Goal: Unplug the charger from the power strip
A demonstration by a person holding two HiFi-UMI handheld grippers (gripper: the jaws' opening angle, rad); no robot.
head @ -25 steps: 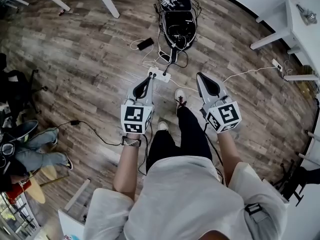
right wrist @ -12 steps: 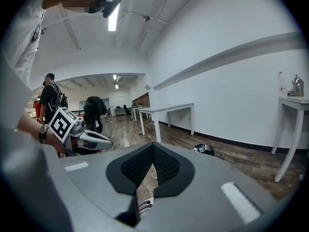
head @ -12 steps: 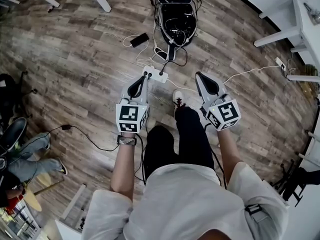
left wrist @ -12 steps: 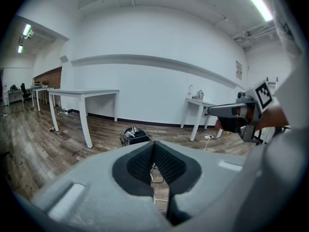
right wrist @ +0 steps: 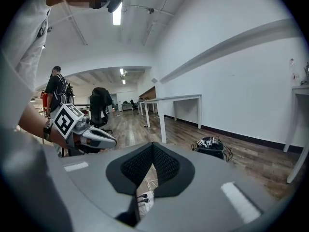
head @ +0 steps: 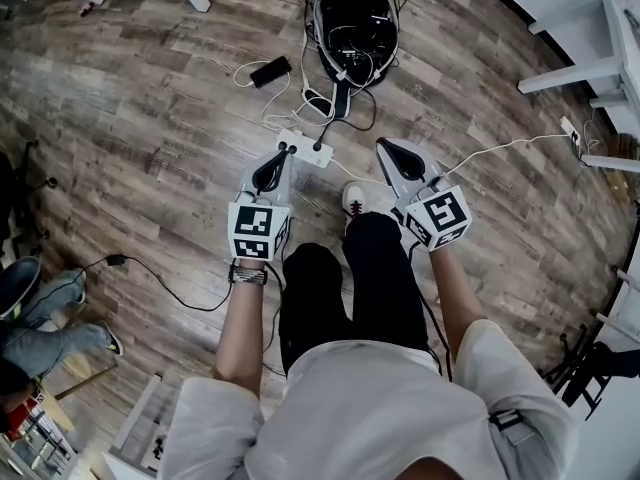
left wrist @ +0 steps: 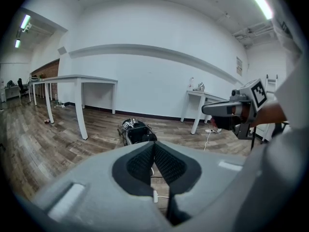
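Two tools, left gripper [head: 285, 154] and right gripper [head: 386, 147], each with jaws pressed together on nothing, poised over the floor's white power strip [head: 302, 147] at the left one's one o'clock, black plugs [head: 319, 147] seated: approach step; next, jaws must open and pinch the charger's plug.

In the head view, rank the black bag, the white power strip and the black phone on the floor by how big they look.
Largest: the black bag, by a wide margin.
Second: the white power strip, somewhat longer than the phone.
Smallest: the black phone, though not far behind the strip.
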